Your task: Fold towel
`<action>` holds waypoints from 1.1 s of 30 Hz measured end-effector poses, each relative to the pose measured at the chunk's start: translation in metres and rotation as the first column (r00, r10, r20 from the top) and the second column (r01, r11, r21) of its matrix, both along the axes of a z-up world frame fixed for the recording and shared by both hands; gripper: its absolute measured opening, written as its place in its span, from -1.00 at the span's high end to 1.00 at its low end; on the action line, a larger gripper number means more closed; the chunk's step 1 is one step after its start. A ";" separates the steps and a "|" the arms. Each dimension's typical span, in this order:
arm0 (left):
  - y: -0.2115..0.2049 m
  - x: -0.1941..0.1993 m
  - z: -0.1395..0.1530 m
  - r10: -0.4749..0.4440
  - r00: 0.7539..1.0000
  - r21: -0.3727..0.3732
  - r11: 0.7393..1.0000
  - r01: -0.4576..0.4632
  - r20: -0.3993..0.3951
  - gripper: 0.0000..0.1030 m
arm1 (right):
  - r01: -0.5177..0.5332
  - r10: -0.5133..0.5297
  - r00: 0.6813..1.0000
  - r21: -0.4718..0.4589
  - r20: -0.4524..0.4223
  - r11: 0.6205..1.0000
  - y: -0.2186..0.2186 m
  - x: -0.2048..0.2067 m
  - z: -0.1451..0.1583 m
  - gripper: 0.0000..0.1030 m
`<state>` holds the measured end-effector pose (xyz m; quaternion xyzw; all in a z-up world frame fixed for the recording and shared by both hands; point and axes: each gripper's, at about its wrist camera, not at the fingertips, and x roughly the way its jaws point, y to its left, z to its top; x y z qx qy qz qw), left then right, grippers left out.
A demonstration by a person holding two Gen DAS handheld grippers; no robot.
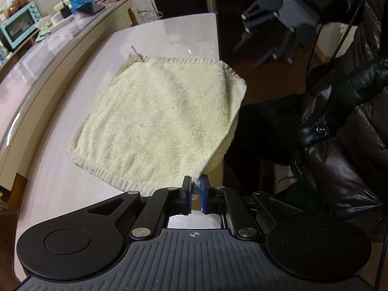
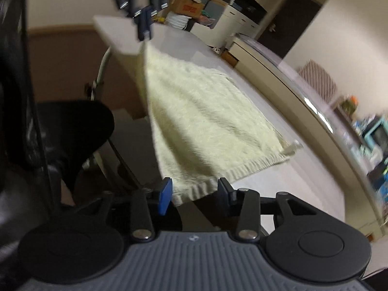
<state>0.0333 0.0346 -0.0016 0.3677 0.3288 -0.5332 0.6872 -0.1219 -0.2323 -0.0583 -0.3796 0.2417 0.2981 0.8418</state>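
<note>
On table (image 1: 60, 179) | towel (image 1: 157, 118) | left tongs (image 1: 195, 195) pinching corner | right tongs (image 2: 195, 195) spread

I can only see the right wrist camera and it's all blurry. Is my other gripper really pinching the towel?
Observer: Yes. In the left wrist view the left gripper's fingers are shut on one corner of the towel.
Child: Is my right one touching the towel?
Observer: No. The right gripper hangs open in the air, out past the edge of the table, with a clear gap between it and the towel.
</note>
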 end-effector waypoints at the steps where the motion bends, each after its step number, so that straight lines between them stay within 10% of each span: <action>1: 0.000 0.000 0.001 0.001 1.000 -0.001 1.000 -0.001 0.000 0.86 | -0.009 0.009 1.000 -0.021 0.022 1.000 0.003 -0.003 -0.004 0.08; 17: -0.001 0.003 0.009 0.026 1.000 -0.026 0.999 -0.026 -0.003 0.87 | -0.044 0.101 0.971 -0.252 0.218 0.967 0.030 -0.019 -0.050 0.23; 19: 0.000 0.003 0.009 0.030 1.000 -0.023 0.999 -0.030 -0.001 0.87 | -0.046 0.106 0.968 -0.257 0.226 0.965 0.030 -0.020 -0.053 0.55; 22: 0.000 0.003 0.008 0.032 0.999 -0.022 0.999 -0.032 0.000 0.87 | -0.037 0.090 0.973 -0.241 0.212 0.970 0.028 -0.017 -0.052 0.86; 33: 0.001 0.002 0.010 0.046 0.999 -0.032 0.998 -0.046 0.016 0.87 | -0.007 0.010 0.997 -0.049 0.080 0.999 0.002 0.002 0.015 0.89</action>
